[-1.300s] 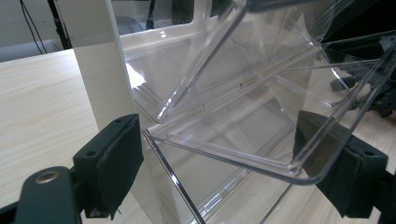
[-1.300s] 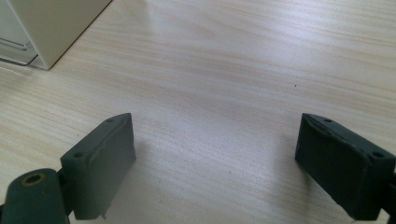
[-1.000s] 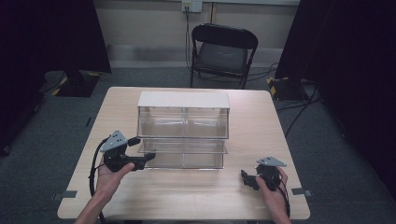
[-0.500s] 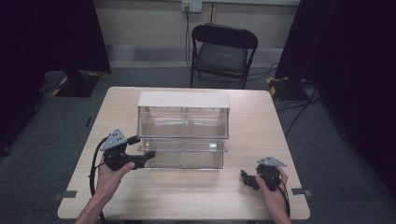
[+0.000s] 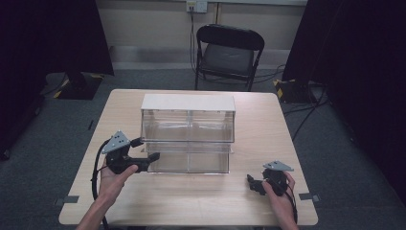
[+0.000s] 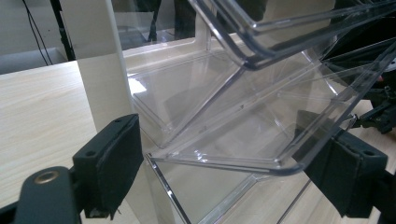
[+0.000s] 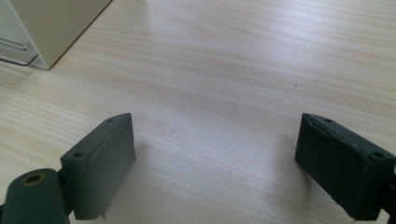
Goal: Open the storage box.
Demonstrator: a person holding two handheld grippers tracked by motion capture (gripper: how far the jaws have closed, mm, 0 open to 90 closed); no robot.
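Left claw (image 5: pixel 152 157) unmoved at clear drawer (image 5: pixel 189 160), drawer's long axis across table

Left gripper (image 5: pixel 152 156): black body, grey three-cornered plate (image 5: pixel 118 141) on top, thick black cable (image 5: pixel 96 165) looping from its rear. Its jaws are black rectangular blocks with flat matte pads (image 6: pixel 122 158); a small recessed screw hole on each block's edge, a brass-coloured ring (image 6: pixel 45 177) set in the arm below. Right gripper (image 5: pixel 250 181): same black build, grey three-cornered plate (image 5: pixel 277 166), thin black cable (image 5: pixel 291 208). Its pads (image 7: pixel 106 161) dark grey, slightly scuffed, two screw holes per block. Forearms bare, no sleeves in view.
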